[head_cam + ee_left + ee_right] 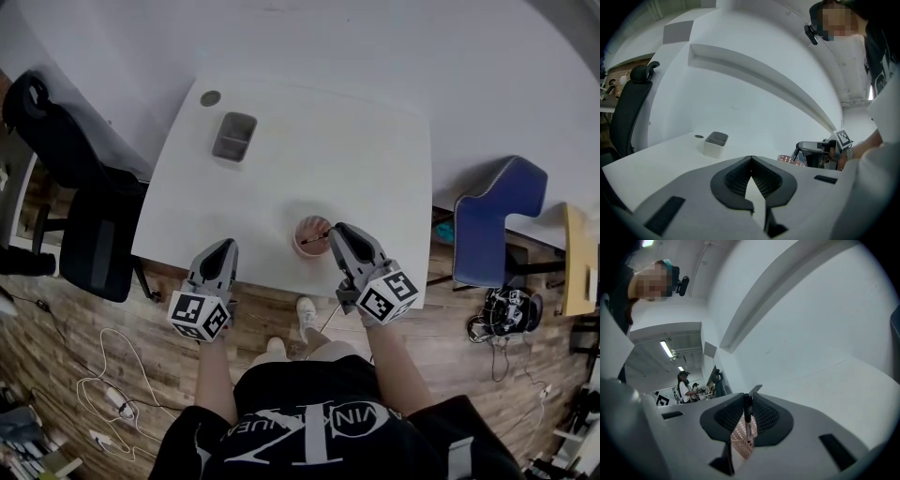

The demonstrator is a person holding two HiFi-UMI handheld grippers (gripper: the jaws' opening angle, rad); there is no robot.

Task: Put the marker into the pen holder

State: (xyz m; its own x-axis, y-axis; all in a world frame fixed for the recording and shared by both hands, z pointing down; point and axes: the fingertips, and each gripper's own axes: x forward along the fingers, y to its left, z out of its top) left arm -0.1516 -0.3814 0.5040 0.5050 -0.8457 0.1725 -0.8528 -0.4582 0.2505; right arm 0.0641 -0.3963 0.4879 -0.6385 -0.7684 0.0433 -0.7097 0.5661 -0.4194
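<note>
The marker (747,417) is clamped in the right gripper (748,398), and its free end reaches over the mouth of the pink mesh holder (739,442). In the head view it slants across the holder's rim. I cannot tell whether its tip has dipped below that rim.

Judging by this, the pick-up and the carry look done. What is left is to sink the marker into the holder and let it go.

The right gripper's jaws stand only a sliver apart, and their ribbed pads grasp the marker's barrel from both sides. They seem to touch nothing else, and the holder sits just below them.

The left gripper (750,161) hangs to the left of the holder, near it but apart, at the near edge of the table (375,141). Its jaws are clenched tip to tip with nothing between them, so it takes no part in the placing.

A grey tray (234,136) stands beyond the holder, well apart from it and untouched.
</note>
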